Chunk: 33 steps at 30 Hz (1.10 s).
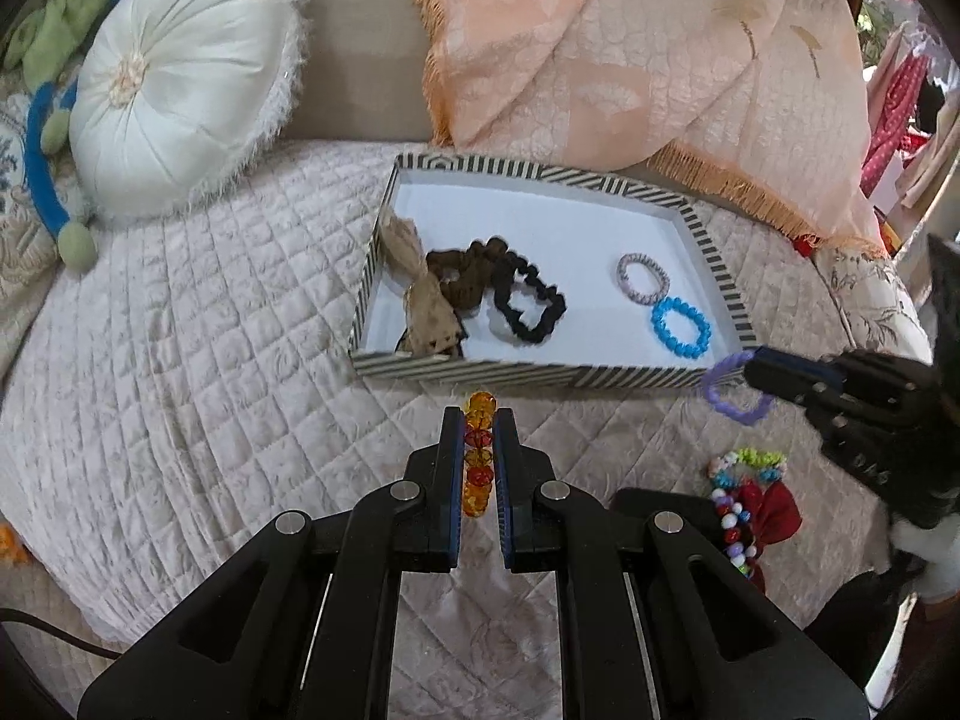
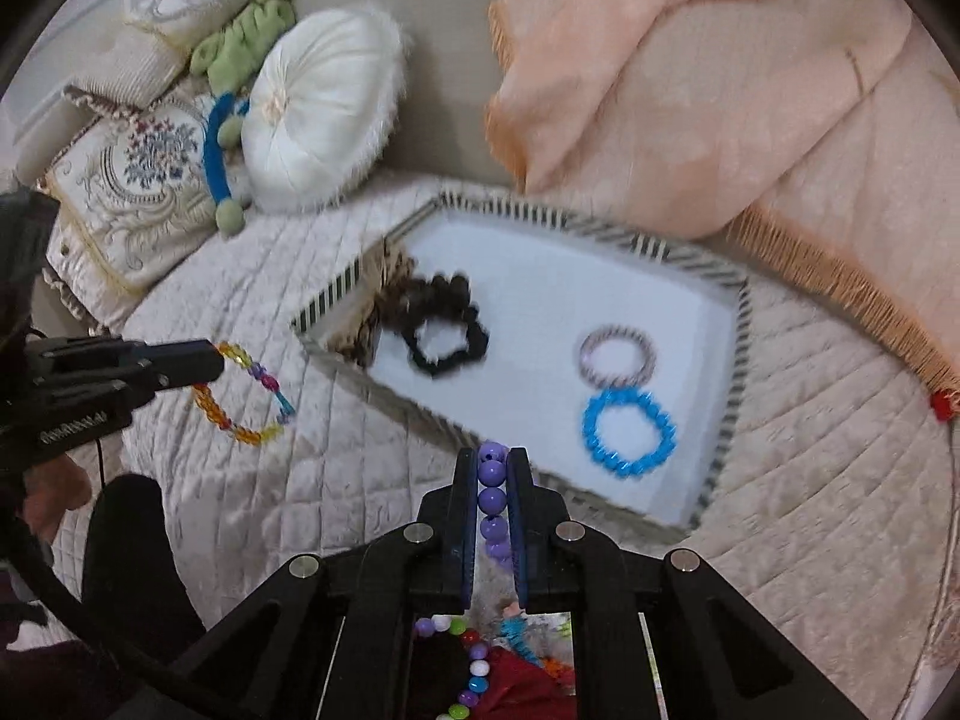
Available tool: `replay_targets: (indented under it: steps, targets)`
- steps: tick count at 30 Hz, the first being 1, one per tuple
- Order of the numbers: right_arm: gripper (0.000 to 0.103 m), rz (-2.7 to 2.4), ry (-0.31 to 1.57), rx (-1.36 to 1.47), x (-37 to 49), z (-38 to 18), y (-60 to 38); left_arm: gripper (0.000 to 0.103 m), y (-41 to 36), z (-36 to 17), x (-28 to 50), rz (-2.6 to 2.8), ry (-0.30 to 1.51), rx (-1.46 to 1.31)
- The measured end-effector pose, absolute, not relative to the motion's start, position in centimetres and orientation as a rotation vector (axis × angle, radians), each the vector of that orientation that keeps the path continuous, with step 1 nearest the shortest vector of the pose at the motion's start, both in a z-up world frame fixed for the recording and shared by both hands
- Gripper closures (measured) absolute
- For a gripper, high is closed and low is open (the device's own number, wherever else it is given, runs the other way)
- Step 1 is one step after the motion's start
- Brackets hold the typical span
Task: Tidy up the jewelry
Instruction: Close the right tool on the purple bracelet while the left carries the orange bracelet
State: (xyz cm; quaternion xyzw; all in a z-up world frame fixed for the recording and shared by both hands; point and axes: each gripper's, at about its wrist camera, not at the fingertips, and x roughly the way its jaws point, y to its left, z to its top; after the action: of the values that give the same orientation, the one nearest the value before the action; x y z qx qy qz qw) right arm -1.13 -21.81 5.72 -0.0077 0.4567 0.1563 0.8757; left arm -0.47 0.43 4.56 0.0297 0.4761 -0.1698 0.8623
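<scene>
Left gripper (image 1: 480, 426) clamped on an amber-and-red faceted bead bracelet (image 1: 479, 456), beads pinched between the blue-lined pads, remainder of the loop hanging clear above the quilted pale-pink bedspread (image 1: 198, 360); same bracelet visible from the right wrist view as an orange loop with multicoloured beads (image 2: 243, 396) dangling from the left gripper (image 2: 219, 363). Right gripper (image 2: 493, 468) closed on a purple round-bead bracelet (image 2: 493, 501), beads stacked in a line between the pads; from the left wrist view, that purple loop (image 1: 735, 387) hanging from the right gripper (image 1: 750, 369) just outside the near right corner of the tray. Rectangular tray with black-and-white striped walls and white floor (image 1: 540, 171) resting on the bedspread, ahead of both grippers. Inside, left part: tan fabric scrunchie (image 1: 423, 300), brown scrunchie (image 1: 462, 270), black scrunchie (image 1: 528, 306), bunched together. Inside, right part: pale lilac spiral hair tie (image 1: 643, 277) touching a bright blue spiral hair tie (image 1: 681, 327). Pile of mixed coloured bead strings with a red fabric bow (image 1: 756, 504) on the bedspread, below the right gripper. Round white satin cushion (image 1: 180, 90) and peach fringed throw (image 1: 630, 60) beyond the tray.
</scene>
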Motion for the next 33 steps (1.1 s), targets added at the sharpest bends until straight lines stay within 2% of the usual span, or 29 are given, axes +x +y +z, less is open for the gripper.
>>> replay_targets:
  steps: [6,15,21,22,25,29,30,31,33]
  targets:
    - [0.094,0.315,0.925,0.006,-0.8,7.6,-22.9,0.095,-1.0,6.4,-0.2,-0.364,0.954,0.094]
    - [0.094,0.293,1.070,0.041,-0.6,2.1,-24.4,0.095,-1.6,5.9,-0.5,-0.372,0.970,0.094]
    - [0.094,0.291,1.056,0.050,-0.3,2.1,-25.0,0.095,-1.5,4.8,-0.1,-0.363,0.997,0.090]
    - [0.092,0.286,1.064,0.039,-0.1,1.7,-25.0,0.095,-1.5,4.7,0.0,-0.362,0.998,0.086]
    - [0.073,0.266,1.120,0.031,0.5,-0.2,-25.2,0.095,-1.3,4.4,0.0,-0.362,1.005,0.080]
    - [0.073,0.219,1.213,-0.007,1.1,-4.1,-25.0,0.095,-1.2,3.9,0.0,-0.360,1.017,0.082]
    - [0.073,0.219,1.185,-0.006,1.0,-4.4,-25.0,0.095,-1.1,3.9,0.0,-0.359,1.020,0.081]
    - [0.077,0.212,1.167,-0.005,1.0,-4.4,-25.0,0.095,-1.1,3.8,0.1,-0.358,1.022,0.080]
    - [0.094,0.217,1.159,0.006,1.1,-4.1,-25.0,0.095,-1.0,3.7,0.1,-0.356,1.027,0.077]
